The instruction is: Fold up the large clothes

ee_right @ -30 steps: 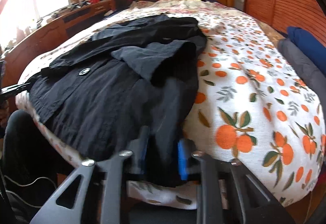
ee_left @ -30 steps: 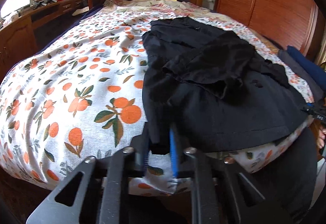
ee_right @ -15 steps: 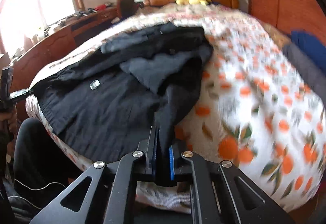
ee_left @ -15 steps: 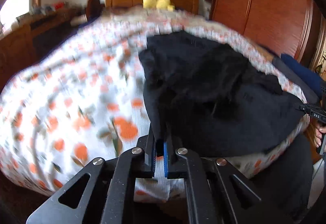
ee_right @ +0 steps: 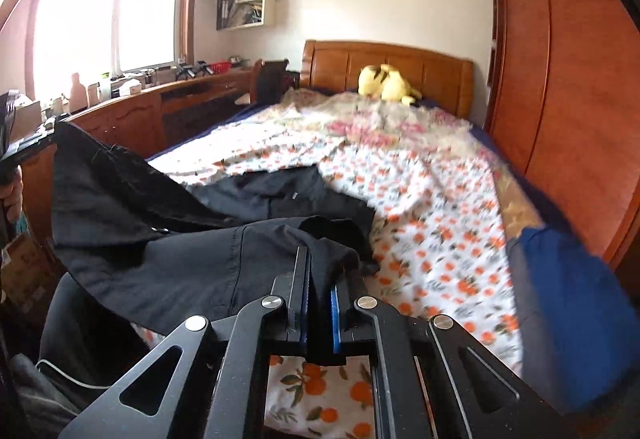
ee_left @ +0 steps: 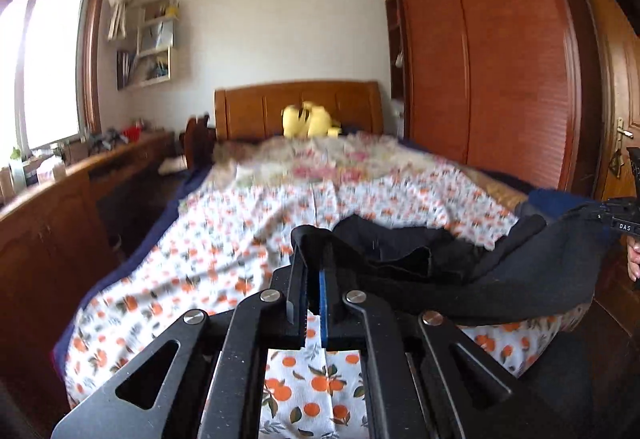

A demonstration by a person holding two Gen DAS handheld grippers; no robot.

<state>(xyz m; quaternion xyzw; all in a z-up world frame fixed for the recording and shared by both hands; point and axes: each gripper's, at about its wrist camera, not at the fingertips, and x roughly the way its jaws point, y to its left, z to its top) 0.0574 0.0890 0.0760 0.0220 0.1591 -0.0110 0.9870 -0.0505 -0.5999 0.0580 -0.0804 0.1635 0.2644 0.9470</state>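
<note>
Left wrist view: the left gripper [ee_left: 313, 293] sits at lower centre, its fingers nearly together and pinching an edge of the black garment [ee_left: 532, 279]. From there the cloth stretches rightward, raised above the orange-print bedspread [ee_left: 224, 239], to the right gripper [ee_left: 618, 217] at the frame's right edge. Right wrist view: the garment's raised corner is at left, its bulk draped across centre; the right gripper's fingers at lower centre are clamped on its fold, with a yellow plush toy [ee_right: 384, 81] above.

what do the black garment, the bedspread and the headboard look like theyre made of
Black garment: thin matte woven cloth, likely cotton; it drapes and creases, with stitched seams. Bedspread: light printed fabric, orange-fruit pattern, wrinkled. Headboard: glossy varnished wood, panelled, with sheen.
</note>
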